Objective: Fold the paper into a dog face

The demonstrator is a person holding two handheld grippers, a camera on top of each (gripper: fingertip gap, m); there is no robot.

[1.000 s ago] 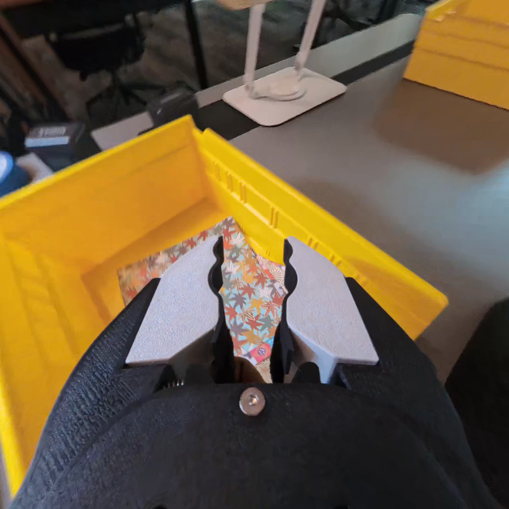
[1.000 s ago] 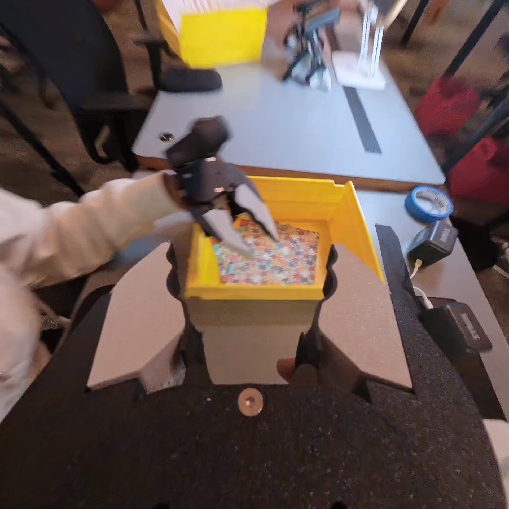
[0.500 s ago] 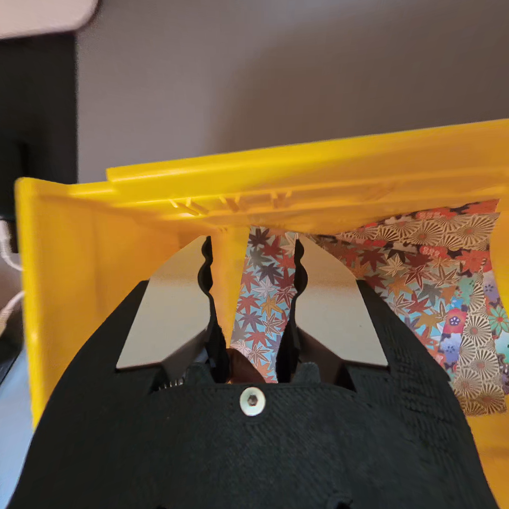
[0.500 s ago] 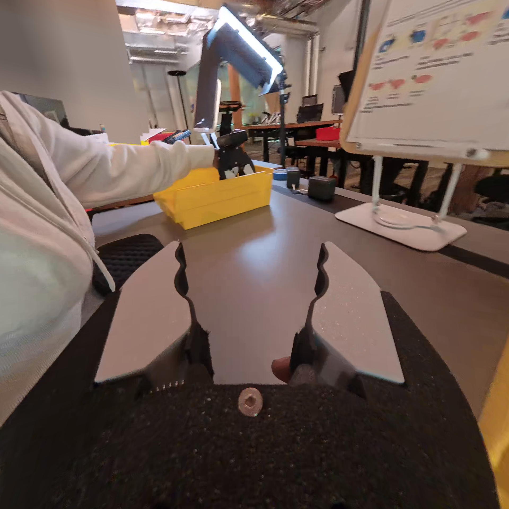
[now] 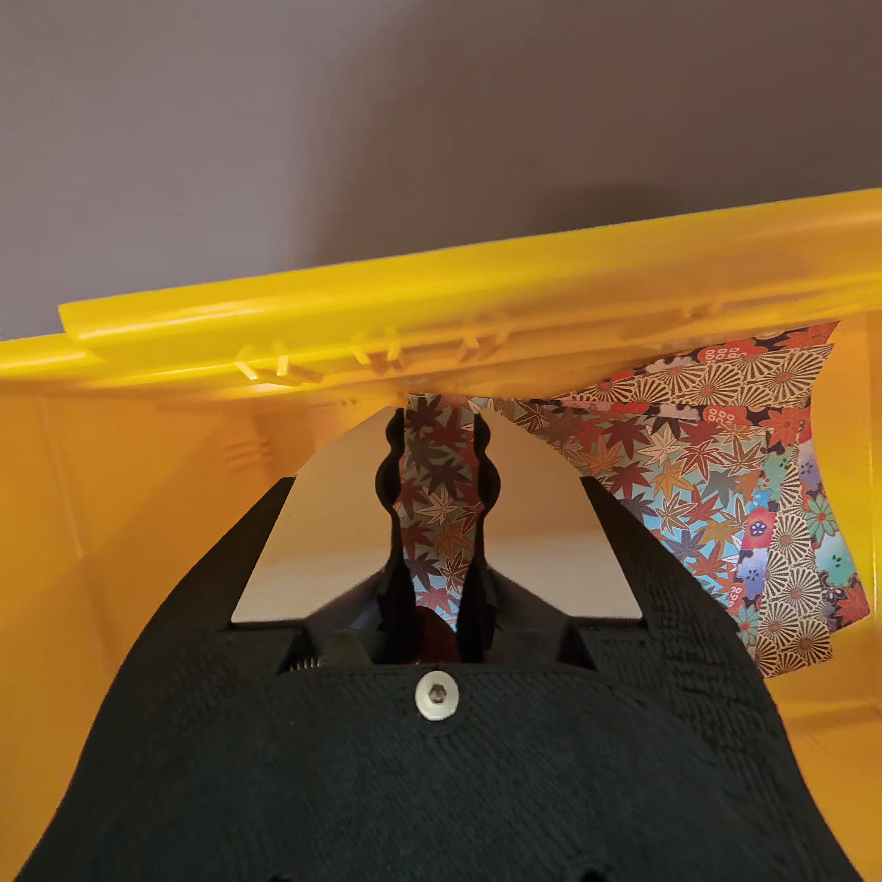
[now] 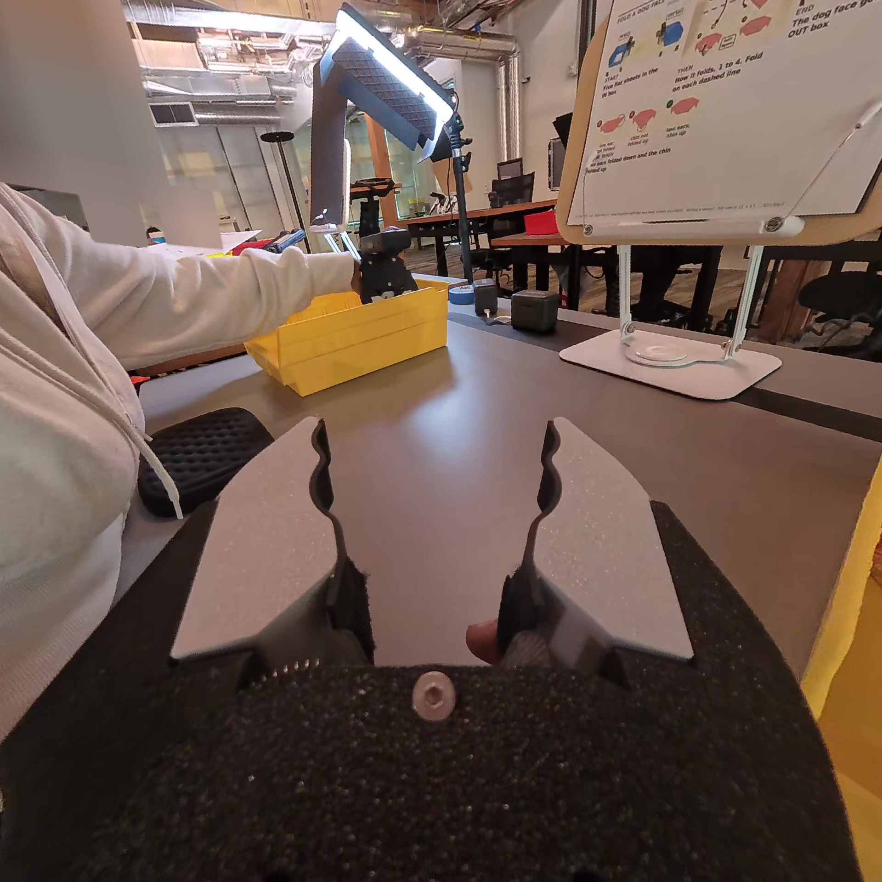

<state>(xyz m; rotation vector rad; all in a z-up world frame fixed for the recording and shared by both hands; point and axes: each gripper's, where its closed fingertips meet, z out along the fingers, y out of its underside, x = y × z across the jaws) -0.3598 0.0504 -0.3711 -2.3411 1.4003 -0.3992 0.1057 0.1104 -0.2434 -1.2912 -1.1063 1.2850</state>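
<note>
A: Where is the left tool [image 5: 439, 429] just now?

B: Down inside the yellow bin [image 5: 143, 477], its tips near the bin's far wall. In the right wrist view the same tool [image 6: 384, 281] shows dipping into the bin [image 6: 353, 339], which sits toward the far left part of the counter [image 6: 453, 458], with a white sleeve [image 6: 191, 300] reaching to it.

A: And its jaws?

B: Narrow, with a slim gap between them. A strip of leaf-patterned paper [image 5: 668, 477] shows in that gap, but I cannot tell whether the fingers actually pinch a sheet or only hover over it.

A: So the paper is in the bin?

B: Yes. Several patterned sheets lie stacked there, fanned slightly, the leaf sheet on top and flowered sheets [image 5: 787, 596] poking out beyond it toward the bin's right side.

A: The right tool [image 6: 434, 458]?

B: Spread wide and holding nothing, over the bare middle of the counter, well apart from the bin.

A: Anything else on the counter?

B: A white stand [image 6: 668, 362] carrying an instruction sheet [image 6: 740, 119] at the far right, and a black padded mat [image 6: 200, 458] at the near left edge.
</note>
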